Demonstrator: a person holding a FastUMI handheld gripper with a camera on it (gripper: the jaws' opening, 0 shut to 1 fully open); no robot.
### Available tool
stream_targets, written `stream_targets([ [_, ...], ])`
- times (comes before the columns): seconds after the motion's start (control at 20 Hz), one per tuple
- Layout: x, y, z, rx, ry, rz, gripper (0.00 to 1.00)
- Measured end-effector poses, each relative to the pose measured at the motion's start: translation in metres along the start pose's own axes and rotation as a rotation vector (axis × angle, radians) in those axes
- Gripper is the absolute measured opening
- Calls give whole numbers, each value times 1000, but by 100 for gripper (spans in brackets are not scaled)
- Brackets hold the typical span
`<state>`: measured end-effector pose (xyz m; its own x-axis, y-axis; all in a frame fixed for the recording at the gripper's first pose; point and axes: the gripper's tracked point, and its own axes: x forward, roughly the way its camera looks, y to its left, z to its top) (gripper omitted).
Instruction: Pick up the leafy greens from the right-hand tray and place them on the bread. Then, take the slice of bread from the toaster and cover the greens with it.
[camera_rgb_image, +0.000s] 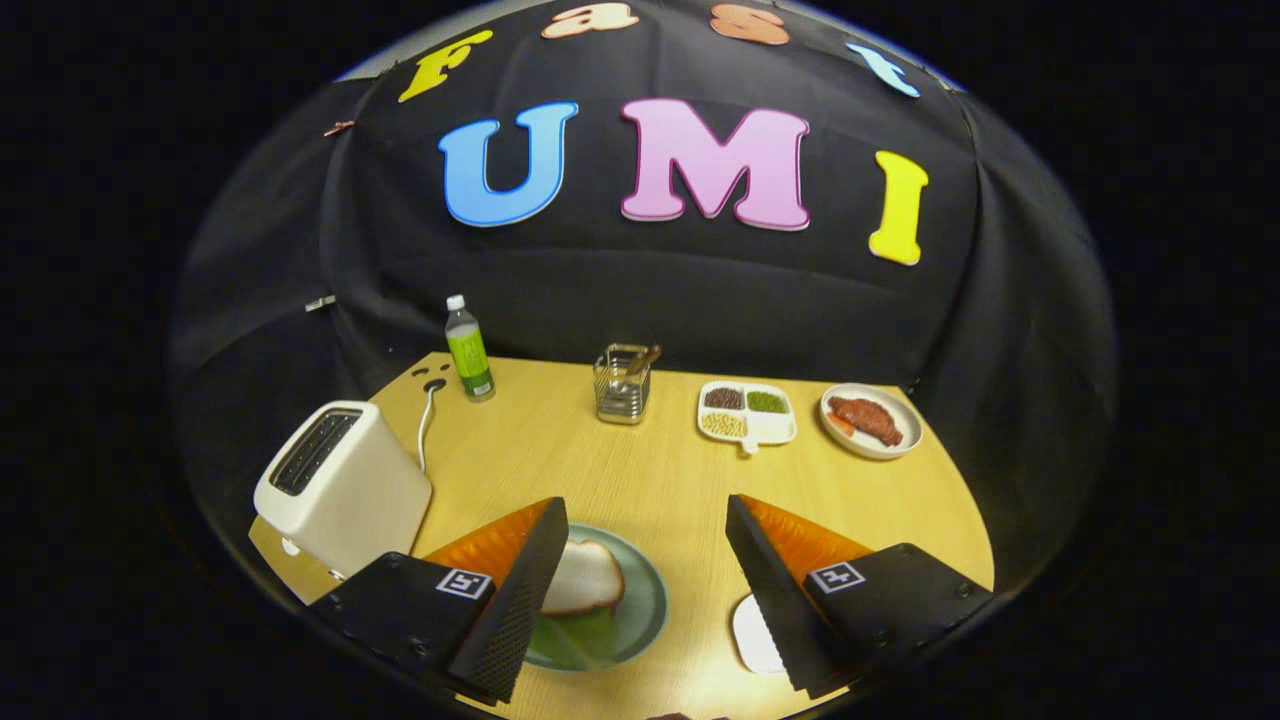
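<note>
A pale wooden table (650, 470) is sitting in front of a black cloth wall, with its near edge curving away beneath the gripper. The gripper (645, 520) is hovering over the near part of the table with its two fingers spread wide apart, pinching nothing.

Between the fingers, closer to the left one, a grey-green plate (640, 600) is lying on the wood. A slice of bread (585, 578) is resting on it, and a green leaf (575, 638) is showing just nearer than the bread; whether the leaf is lying under the slice or only beside it is hard to tell, because the left finger is covering that side of the plate. By the right finger, a white tray (752, 635) is peeking out, most of it hidden behind the finger, so its contents cannot be made out.

To the left, a cream toaster (340, 485) is standing at the table's edge, its slots dark; whether a slice is sitting inside cannot be told. Its white cord (427, 425) is running towards the far left corner, where a green-labelled bottle (468, 350) is standing upright. Along the far side, a wire holder (622, 385) is holding utensils, a white divided dish (748, 412) is carrying brown, green and pale grains, and a round white plate (870, 420) at the far right is bearing a reddish-brown piece of food.
</note>
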<state>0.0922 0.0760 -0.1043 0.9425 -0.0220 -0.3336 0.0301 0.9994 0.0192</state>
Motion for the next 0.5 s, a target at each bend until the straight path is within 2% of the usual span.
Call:
stream_targets([
  [0.25, -37, -17, 61, -11, -153, -53, 97],
  [0.5, -72, -37, 70, 9, -177, -85, 98],
])
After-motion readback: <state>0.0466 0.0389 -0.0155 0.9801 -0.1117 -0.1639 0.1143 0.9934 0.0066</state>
